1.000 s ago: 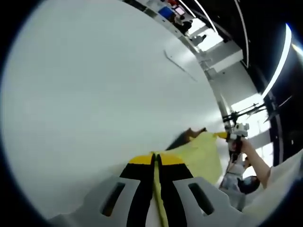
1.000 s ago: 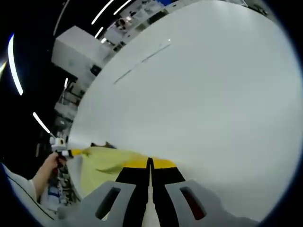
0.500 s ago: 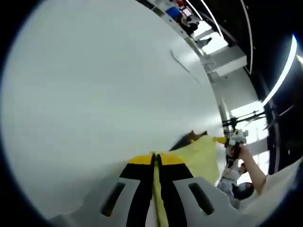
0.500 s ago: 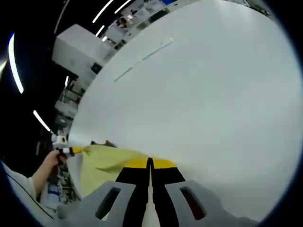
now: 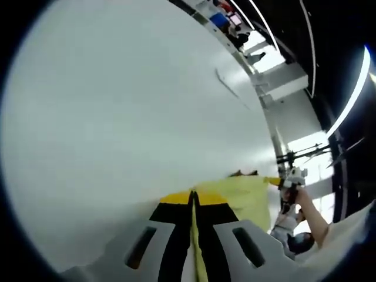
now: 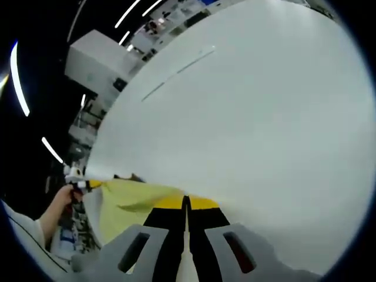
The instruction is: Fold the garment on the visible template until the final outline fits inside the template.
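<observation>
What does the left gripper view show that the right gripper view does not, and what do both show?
Left gripper view alone: the right tool coming in from the right, with the person's hand behind it.

Right gripper view alone: the left tool coming in from the left, and a large white box beyond the table.

Both: the white table, the yellow garment stretched between the shut tools, and ceiling light strips.

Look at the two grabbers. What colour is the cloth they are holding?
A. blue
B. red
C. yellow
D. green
C: the garment pinched in the left gripper is pale yellow, and the same yellow cloth runs from the right gripper across to the other one, above the white table.
</observation>
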